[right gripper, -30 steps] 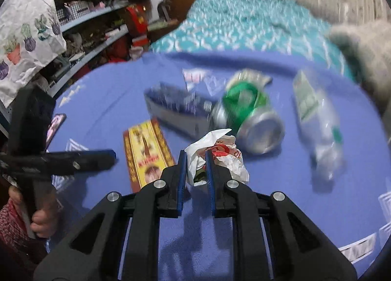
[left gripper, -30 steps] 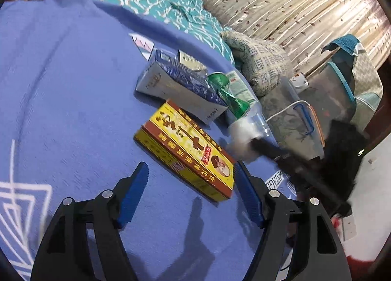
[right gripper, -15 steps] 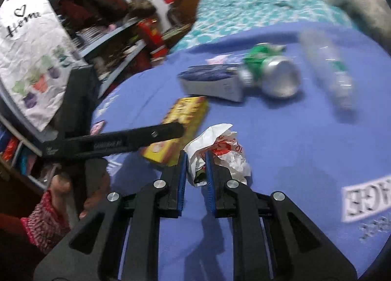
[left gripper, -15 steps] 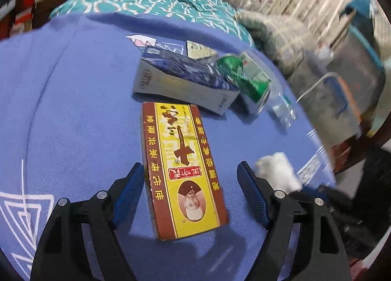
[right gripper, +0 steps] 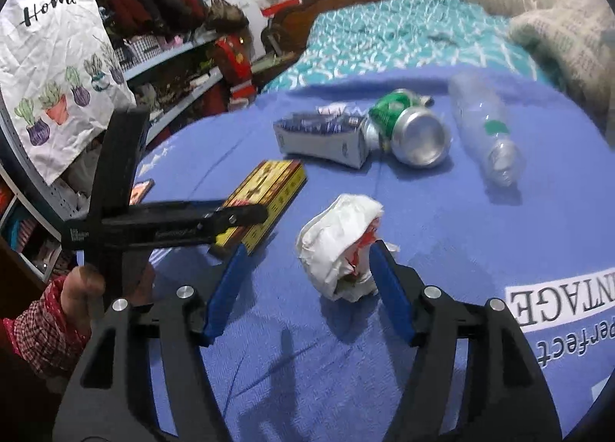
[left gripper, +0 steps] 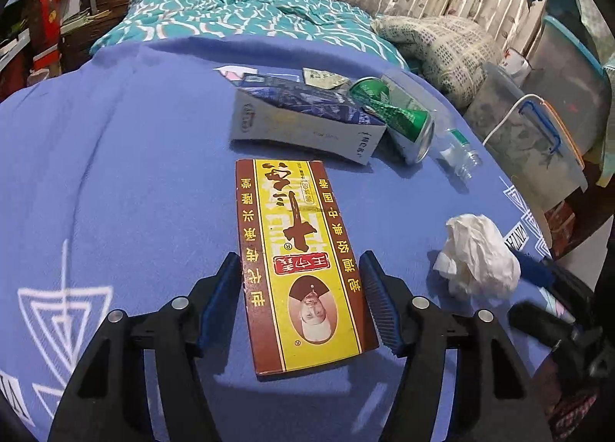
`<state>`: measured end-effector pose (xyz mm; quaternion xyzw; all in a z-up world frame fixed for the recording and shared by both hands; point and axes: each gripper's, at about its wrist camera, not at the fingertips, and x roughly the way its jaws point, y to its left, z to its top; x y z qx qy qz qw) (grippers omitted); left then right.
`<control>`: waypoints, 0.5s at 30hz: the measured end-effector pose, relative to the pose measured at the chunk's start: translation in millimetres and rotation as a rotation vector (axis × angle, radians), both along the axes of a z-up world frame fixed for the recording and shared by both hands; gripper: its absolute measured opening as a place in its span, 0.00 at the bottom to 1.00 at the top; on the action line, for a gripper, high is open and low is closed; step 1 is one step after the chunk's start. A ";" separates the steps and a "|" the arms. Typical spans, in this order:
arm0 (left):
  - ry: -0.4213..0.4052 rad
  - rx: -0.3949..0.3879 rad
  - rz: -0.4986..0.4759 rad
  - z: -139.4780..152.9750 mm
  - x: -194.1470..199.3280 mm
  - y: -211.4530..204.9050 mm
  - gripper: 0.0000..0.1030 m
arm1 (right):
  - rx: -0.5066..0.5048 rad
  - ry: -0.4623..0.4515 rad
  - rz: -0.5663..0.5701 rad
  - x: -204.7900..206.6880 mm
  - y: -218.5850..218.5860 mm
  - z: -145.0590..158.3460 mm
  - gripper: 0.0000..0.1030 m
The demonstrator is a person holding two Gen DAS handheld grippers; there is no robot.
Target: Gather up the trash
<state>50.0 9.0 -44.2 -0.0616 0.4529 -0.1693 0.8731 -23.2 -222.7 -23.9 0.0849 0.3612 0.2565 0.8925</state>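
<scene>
A yellow and brown flat box [left gripper: 303, 261] lies on the blue blanket [left gripper: 115, 157]. My left gripper [left gripper: 301, 280] is open, its jaws on either side of the box's near half, close to its edges. A crumpled white wrapper [right gripper: 340, 246] lies on the blanket between the open jaws of my right gripper [right gripper: 307, 269], next to the right pad. The wrapper also shows in the left wrist view [left gripper: 478, 255]. Farther back lie a blue and white carton [left gripper: 307, 120], a crushed green can [left gripper: 399, 120] and a clear plastic bottle [right gripper: 486, 130].
A teal patterned bedspread [left gripper: 238, 11] and a pillow [left gripper: 442, 49] lie beyond the blanket. Clear storage bins [left gripper: 538, 134] stand at the right of the bed. Cluttered shelves [right gripper: 161, 57] and a hanging cloth [right gripper: 57, 69] are on the left.
My right gripper has opened and let the crumpled wrapper down onto the blanket. My left gripper has moved forward so its jaws straddle the yellow box.
</scene>
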 end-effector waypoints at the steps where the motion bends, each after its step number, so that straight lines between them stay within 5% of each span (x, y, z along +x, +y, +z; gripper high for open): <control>1: -0.004 -0.003 0.002 -0.1 -1.7 1.6 0.58 | -0.001 -0.005 -0.003 -0.2 -1.0 0.7 0.66; 12: -0.021 -0.017 -0.003 -0.8 -7.1 7.9 0.60 | 0.006 0.057 -0.031 7.2 -0.6 -17.5 0.69; 15: -0.022 -0.017 -0.016 -0.3 -9.0 5.5 0.68 | 0.010 0.063 -0.023 7.7 2.4 -19.9 0.69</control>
